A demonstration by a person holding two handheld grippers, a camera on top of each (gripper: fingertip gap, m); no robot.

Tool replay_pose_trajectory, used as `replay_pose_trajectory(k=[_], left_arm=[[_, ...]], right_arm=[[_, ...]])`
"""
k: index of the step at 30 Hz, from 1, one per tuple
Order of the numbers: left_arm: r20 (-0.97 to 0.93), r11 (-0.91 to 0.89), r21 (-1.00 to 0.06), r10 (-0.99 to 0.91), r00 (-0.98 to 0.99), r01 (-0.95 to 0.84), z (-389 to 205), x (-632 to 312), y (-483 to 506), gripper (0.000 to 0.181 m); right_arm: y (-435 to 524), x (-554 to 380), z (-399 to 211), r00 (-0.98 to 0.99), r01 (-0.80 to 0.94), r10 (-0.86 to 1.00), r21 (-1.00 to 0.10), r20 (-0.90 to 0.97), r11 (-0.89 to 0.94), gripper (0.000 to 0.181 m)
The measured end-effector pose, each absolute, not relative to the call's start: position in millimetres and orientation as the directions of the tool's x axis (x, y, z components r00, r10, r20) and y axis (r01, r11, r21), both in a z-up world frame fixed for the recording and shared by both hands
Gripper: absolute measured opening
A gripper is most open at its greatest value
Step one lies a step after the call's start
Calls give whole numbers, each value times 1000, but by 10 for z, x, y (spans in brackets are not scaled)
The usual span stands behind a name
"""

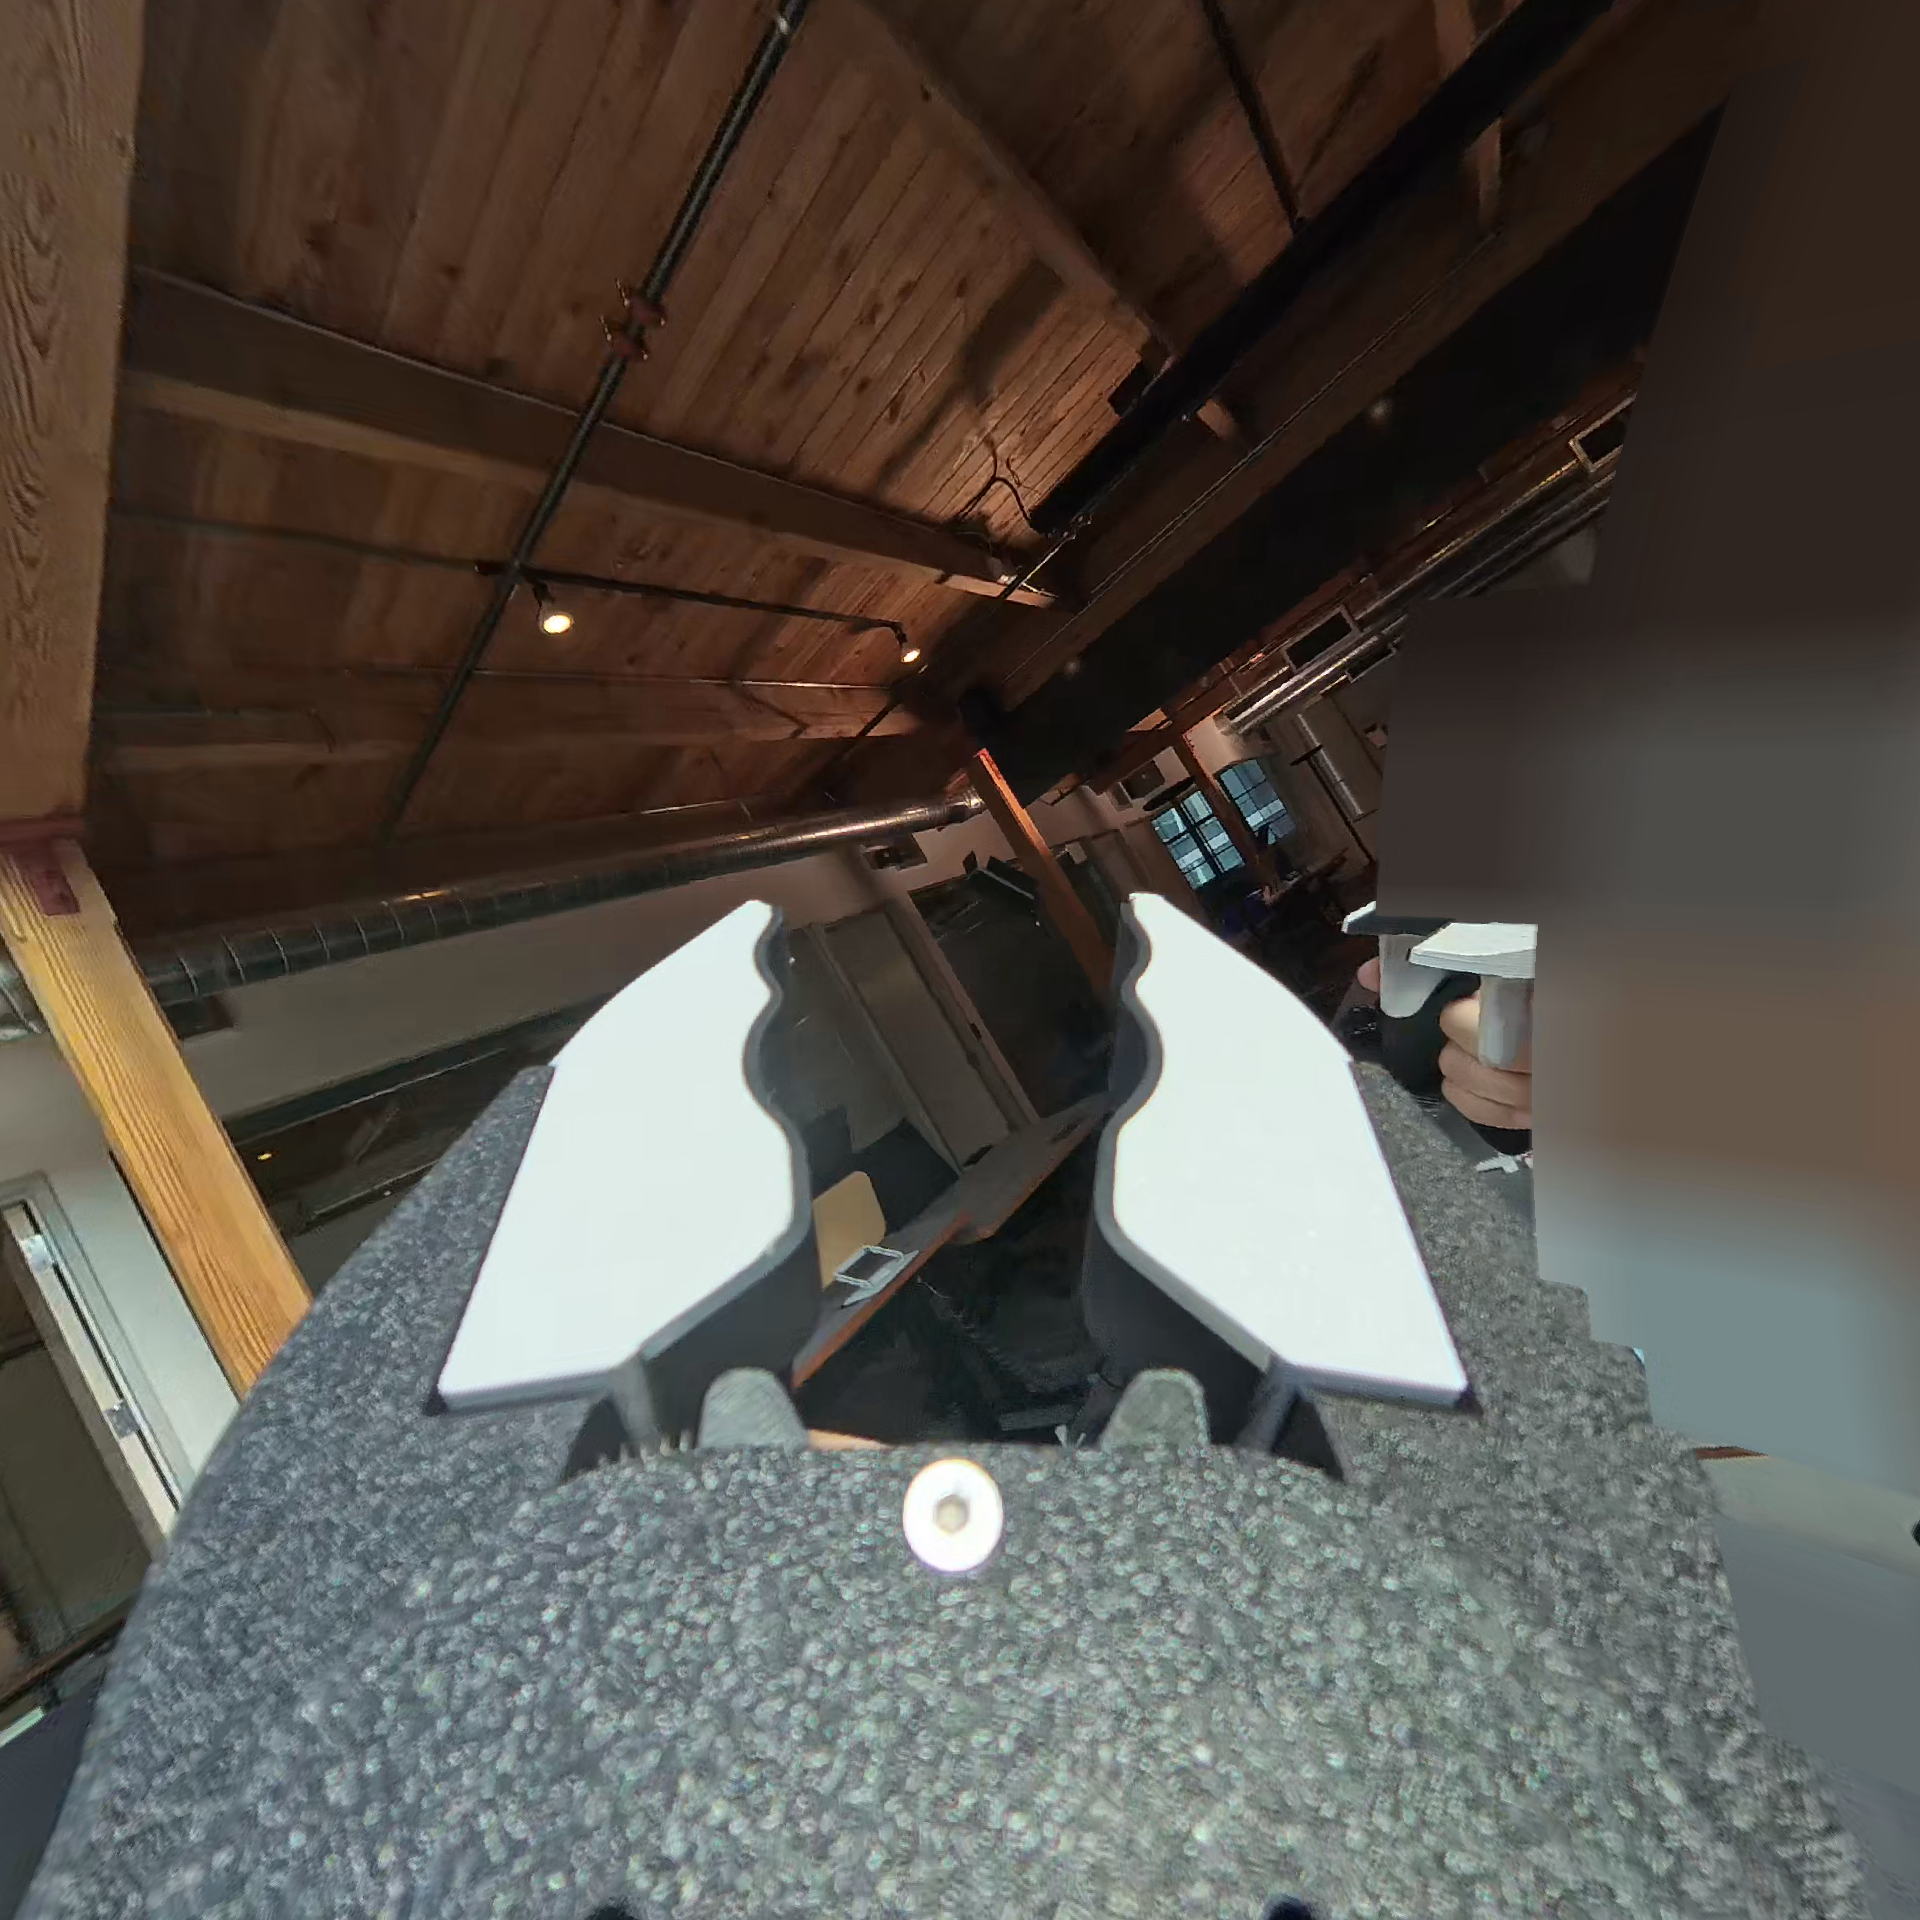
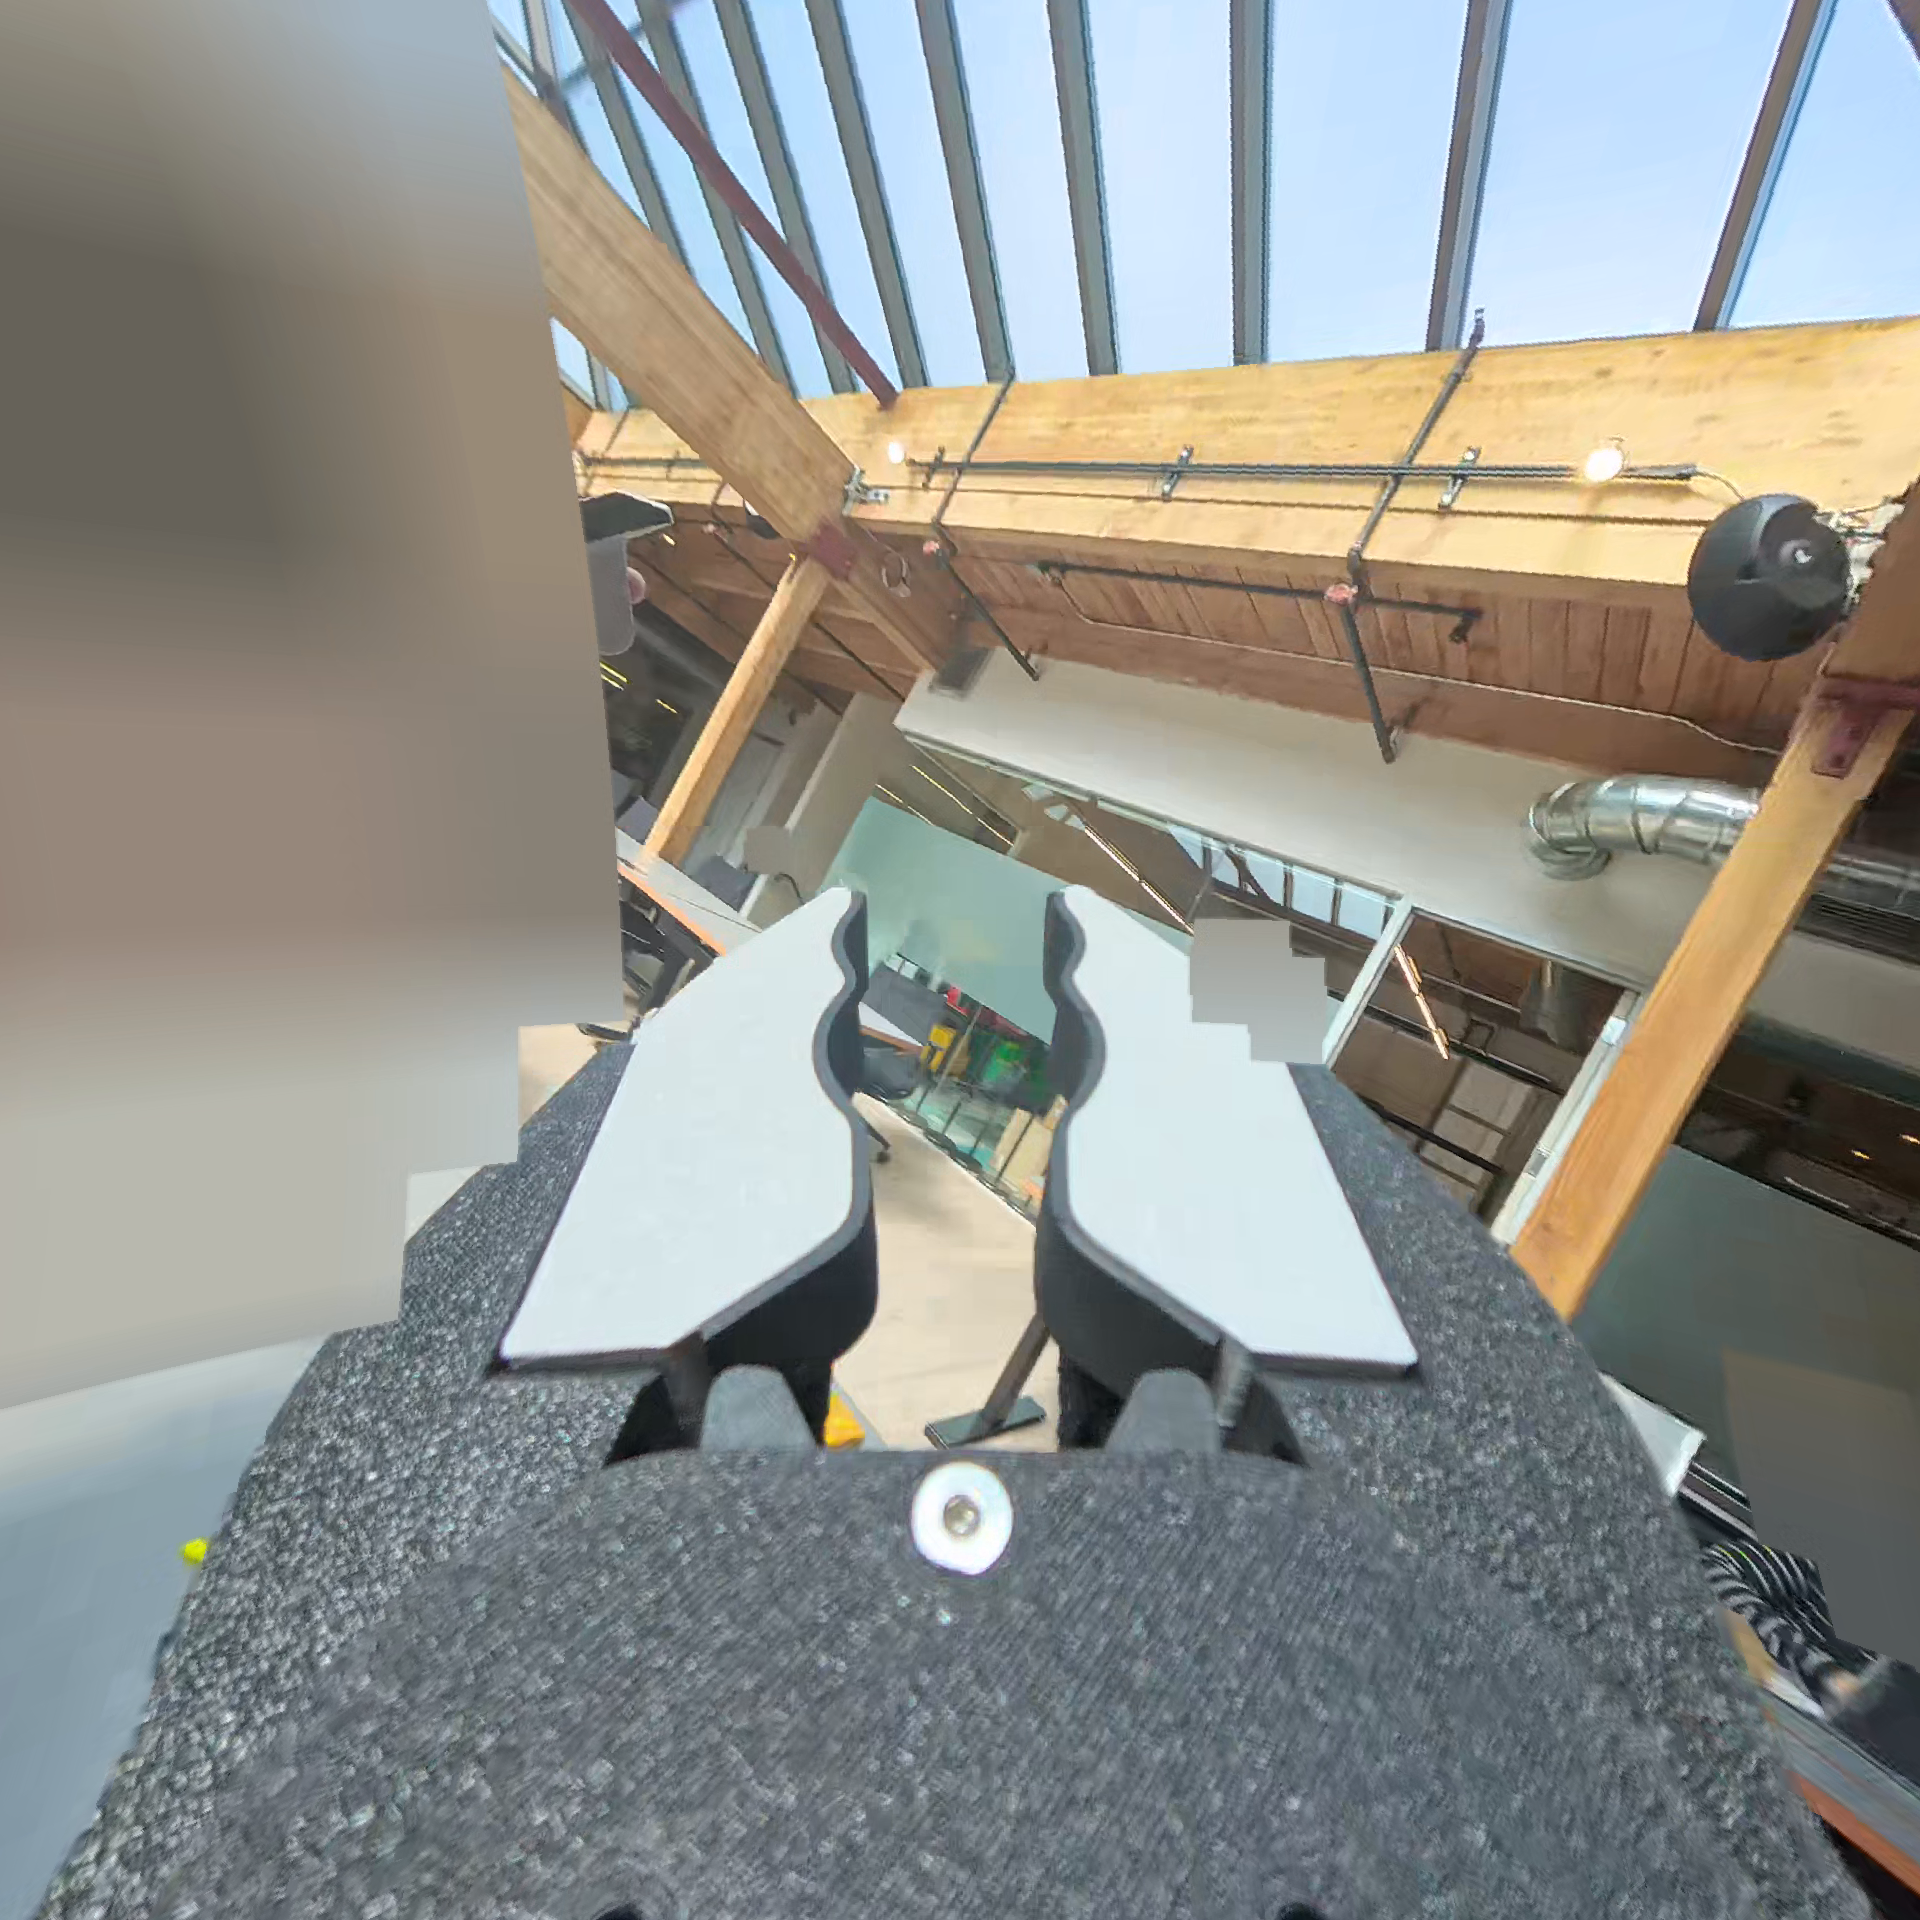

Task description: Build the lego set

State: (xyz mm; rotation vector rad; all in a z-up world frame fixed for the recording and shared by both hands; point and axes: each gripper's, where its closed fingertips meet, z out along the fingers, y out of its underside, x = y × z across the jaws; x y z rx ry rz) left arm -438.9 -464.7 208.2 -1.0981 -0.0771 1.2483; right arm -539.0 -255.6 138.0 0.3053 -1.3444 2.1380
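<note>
Lego unseen, left gripper (image 1: 951, 935) jaws apart, empty

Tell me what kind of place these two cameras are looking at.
Probably a converted loft or warehouse used as an open office: plank ceiling on heavy timber beams, a glass skylight, exposed metal ducting. Both the left gripper and right gripper point upward, open and empty.

Right gripper (image 1: 1455, 961) in left wrist view: only a white fragment and part of a hand (image 1: 1486, 1070) show. Table (image 2: 104, 1455), lower left of right wrist view: blurred, a tiny yellow speck (image 2: 193, 1551) unidentifiable.
</note>
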Motion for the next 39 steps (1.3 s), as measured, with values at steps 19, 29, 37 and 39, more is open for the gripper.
replay_pose_trajectory(k=[19,29,37,39], left_arm=[[-537,-175,-564,820,198,-807,2929,-3539,-4540,63],[-473,-152,-790,768,432,-595,1996,-3872,-4339,67],[-82,153,-952,704,705,-264,-1297,-5032,-3483,63],[-100,105,-965,699,708,-240,-1661,-5257,-3249,62]], right_arm=[[-2673,-5267,-258,-971,-238,101,-928,217,-285,29],[-2424,-5152,-1124,-976,-89,218,-948,22,-304,29],[-1778,-5074,-1821,-902,-114,432,-952,-20,-283,30],[-1627,-5146,-1813,-881,-158,472,-935,-11,-316,30]])
